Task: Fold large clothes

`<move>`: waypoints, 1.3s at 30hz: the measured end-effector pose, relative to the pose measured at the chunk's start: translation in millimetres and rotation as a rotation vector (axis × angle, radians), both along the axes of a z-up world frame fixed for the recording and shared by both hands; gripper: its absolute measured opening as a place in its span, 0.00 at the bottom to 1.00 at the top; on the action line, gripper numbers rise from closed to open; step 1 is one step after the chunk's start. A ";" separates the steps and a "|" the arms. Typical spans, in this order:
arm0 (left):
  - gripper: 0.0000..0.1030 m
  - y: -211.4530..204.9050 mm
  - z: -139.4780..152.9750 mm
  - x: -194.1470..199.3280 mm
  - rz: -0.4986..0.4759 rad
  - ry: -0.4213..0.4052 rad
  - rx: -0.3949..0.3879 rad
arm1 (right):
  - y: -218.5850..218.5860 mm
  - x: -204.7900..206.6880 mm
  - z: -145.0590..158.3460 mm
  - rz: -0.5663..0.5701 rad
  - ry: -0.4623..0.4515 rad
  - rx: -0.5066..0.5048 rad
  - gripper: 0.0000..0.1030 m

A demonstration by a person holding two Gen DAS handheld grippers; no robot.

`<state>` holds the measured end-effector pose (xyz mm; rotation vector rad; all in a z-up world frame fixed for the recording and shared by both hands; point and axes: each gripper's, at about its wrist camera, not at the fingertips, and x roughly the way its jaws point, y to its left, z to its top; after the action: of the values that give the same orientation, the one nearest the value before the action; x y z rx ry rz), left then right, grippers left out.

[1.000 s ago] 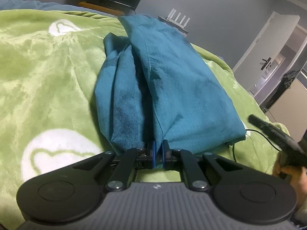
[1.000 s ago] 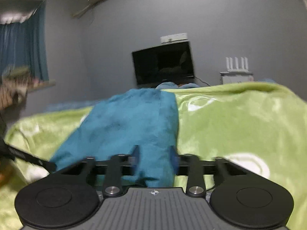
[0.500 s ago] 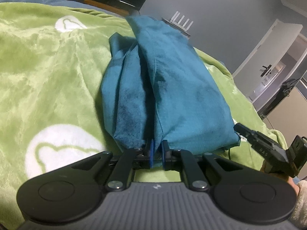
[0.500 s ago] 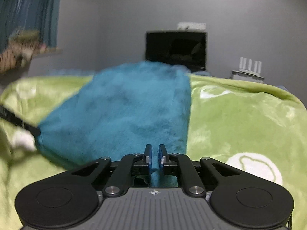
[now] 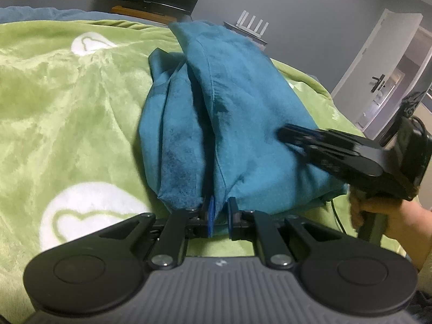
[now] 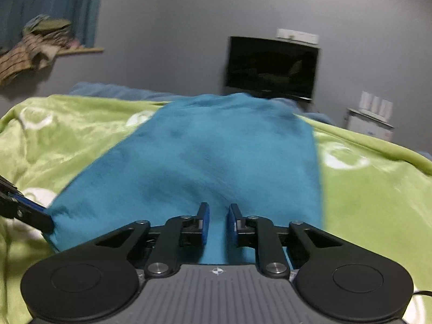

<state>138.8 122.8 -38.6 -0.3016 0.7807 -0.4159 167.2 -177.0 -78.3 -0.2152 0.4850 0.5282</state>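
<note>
Teal garment (image 5: 243,124) lies folded lengthwise along a green plush blanket (image 5: 67,113) with white heart prints, spread over the bed. At its near edge the left tongs (image 5: 219,212) pinch the cloth's hem between nearly closed blue pads. The right tongs (image 6: 218,216) hover over the garment's near end, slightly parted, gripping nothing. Beyond stand a dark television (image 6: 271,67) and a white router (image 5: 252,24).

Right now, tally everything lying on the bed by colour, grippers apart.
Teal: 1, the folded teal garment
Green: 1, the green heart-print blanket
Black: 2, the left gripper and the right gripper, both over the garment's near edge
Total: 4
</note>
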 end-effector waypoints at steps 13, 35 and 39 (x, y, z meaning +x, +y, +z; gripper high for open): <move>0.27 5.6 18.1 -7.2 0.034 -0.111 -0.025 | -35.7 -34.3 15.3 -0.073 -0.032 0.226 0.43; 0.60 -192.9 48.9 205.2 0.040 -0.300 0.515 | -129.3 -33.2 -24.5 -0.200 0.102 0.358 0.58; 0.63 -150.2 45.7 230.3 0.249 -0.253 0.547 | -134.4 -30.2 -28.3 -0.195 0.115 0.388 0.60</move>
<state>369.1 -27.3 7.0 0.1641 0.5718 0.0049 137.0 -311.3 -106.6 0.2332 0.4988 0.4353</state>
